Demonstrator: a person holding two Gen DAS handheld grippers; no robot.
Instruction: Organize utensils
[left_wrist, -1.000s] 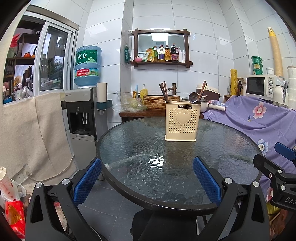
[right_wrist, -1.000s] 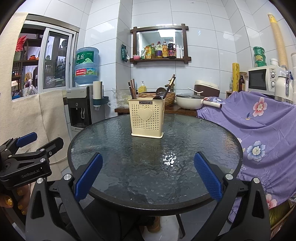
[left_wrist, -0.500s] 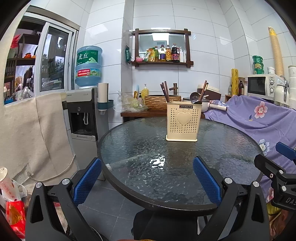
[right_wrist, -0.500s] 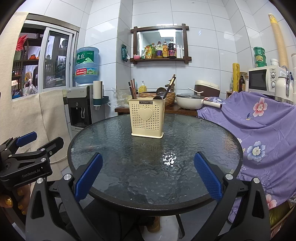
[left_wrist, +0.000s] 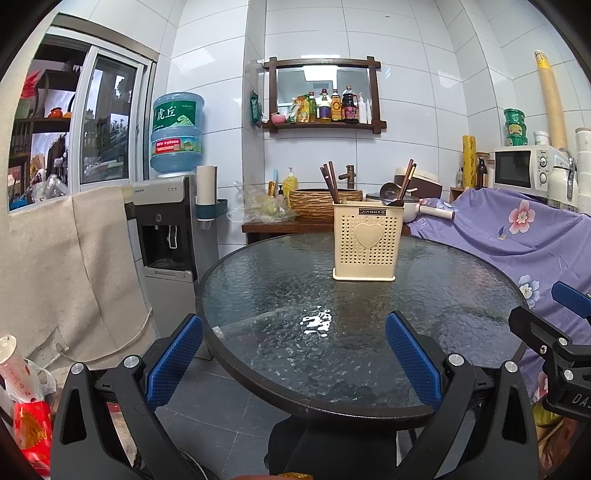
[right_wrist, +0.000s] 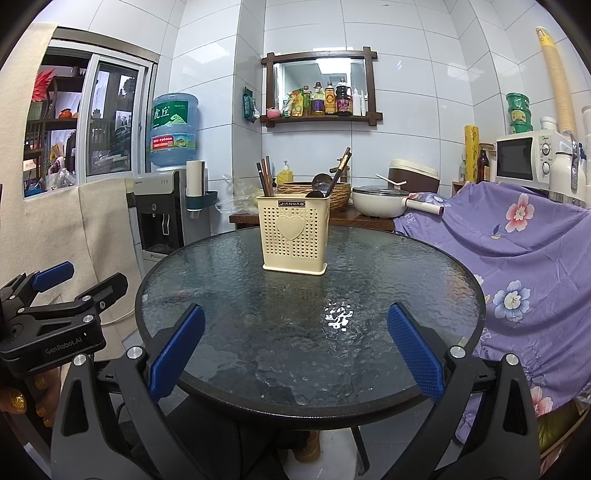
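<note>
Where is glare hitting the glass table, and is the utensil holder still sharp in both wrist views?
Left wrist view: a white glare patch on the glass table, in front of the utensil holder, which is sharp. Right wrist view: glare right of centre, holder crisp; fisheye bends the wall tiles in both.

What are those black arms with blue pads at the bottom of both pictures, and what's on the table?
No robot here: a person holds two hand tools, each with a camera looking along its fingers. One picture is from the left tongs, the other from the right tongs. Both are open and hold nothing. On the round glass table stands a cream holder with chopsticks and a ladle inside. In the right view, the left tool shows at the edge.
</note>
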